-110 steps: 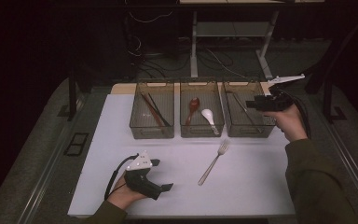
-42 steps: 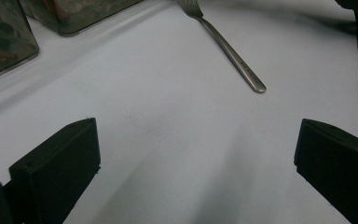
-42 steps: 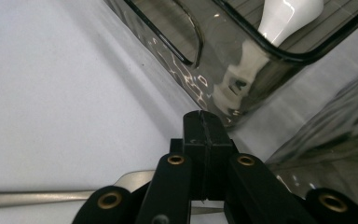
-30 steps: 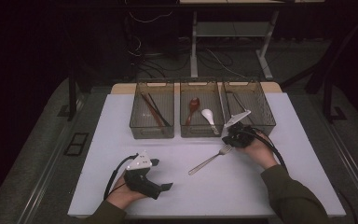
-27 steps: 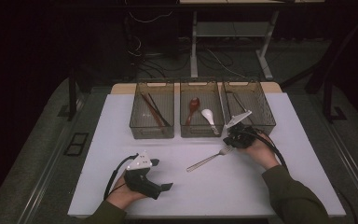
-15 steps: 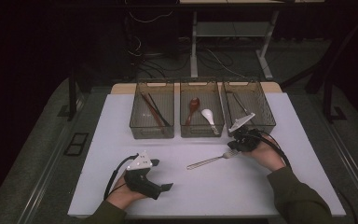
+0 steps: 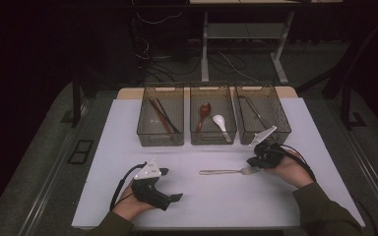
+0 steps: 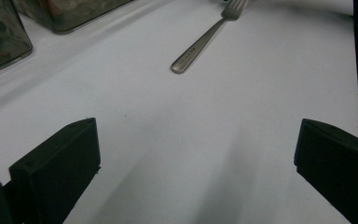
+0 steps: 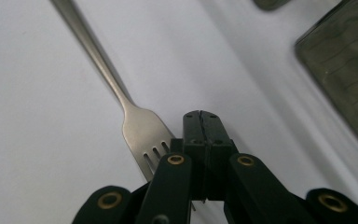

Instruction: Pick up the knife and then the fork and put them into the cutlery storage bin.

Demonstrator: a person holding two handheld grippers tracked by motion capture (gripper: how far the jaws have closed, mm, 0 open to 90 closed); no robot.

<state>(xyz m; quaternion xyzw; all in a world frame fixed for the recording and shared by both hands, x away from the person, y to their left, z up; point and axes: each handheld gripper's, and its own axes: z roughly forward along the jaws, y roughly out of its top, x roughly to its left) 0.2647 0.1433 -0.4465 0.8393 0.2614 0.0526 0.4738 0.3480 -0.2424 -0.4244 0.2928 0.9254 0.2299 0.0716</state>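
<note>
Fork [image 7: 224,171]: I see it flat on white mat [image 7: 216,201], centre-right of frame, tines at right gripper [image 7: 257,161]
Right gripper: jaws pressed together, nothing between, beside tines
Left gripper [image 7: 174,197]: jaws wide apart, lower left

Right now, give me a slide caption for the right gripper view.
Right gripper, jaws shut, beside fork tines on white table.

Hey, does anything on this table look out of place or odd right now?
Only the fork: it lies loose on the white mat while the other utensils sit in the three bins. The right tool, shut, rests beside its tines.
</note>
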